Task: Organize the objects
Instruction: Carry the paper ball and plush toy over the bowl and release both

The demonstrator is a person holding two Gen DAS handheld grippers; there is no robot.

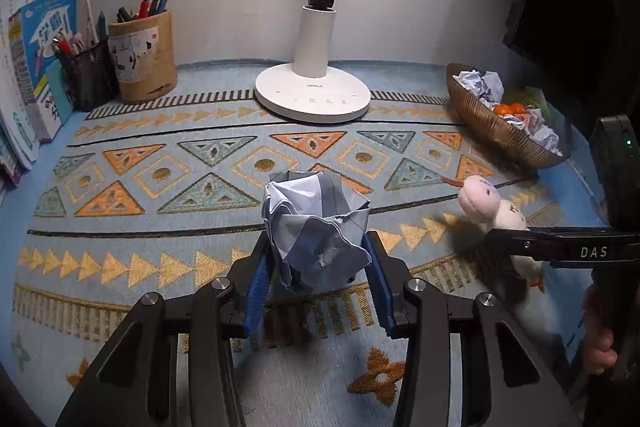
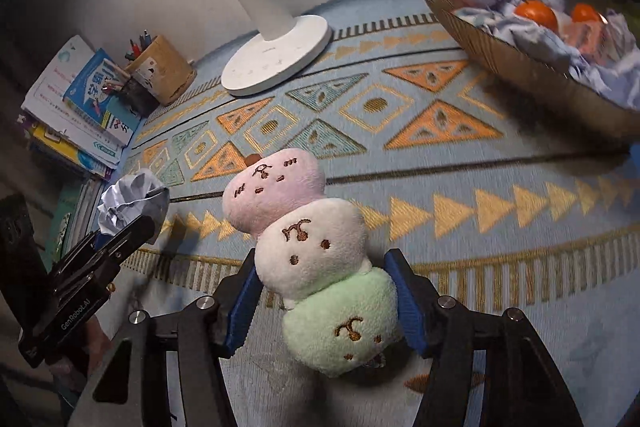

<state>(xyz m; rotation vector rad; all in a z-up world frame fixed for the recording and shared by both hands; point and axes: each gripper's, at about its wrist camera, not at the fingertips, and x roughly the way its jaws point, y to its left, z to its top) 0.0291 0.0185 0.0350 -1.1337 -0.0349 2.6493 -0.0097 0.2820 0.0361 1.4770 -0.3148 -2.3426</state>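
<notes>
Here the left tool [image 1: 316,267] grips a crumpled paper ball [image 1: 316,227] at the lower centre of its frame, while the right tool [image 2: 324,291] clamps a three-ball plush toy [image 2: 316,251] above the patterned tabletop [image 2: 480,187]; a wicker basket [image 2: 500,55] sits upper right.

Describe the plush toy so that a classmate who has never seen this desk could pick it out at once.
Start at the white desk lamp on the patterned blue cloth and come toward the camera. The plush toy sits between the right gripper fingers. It alone is three soft stacked balls: pink, cream, green.
</notes>
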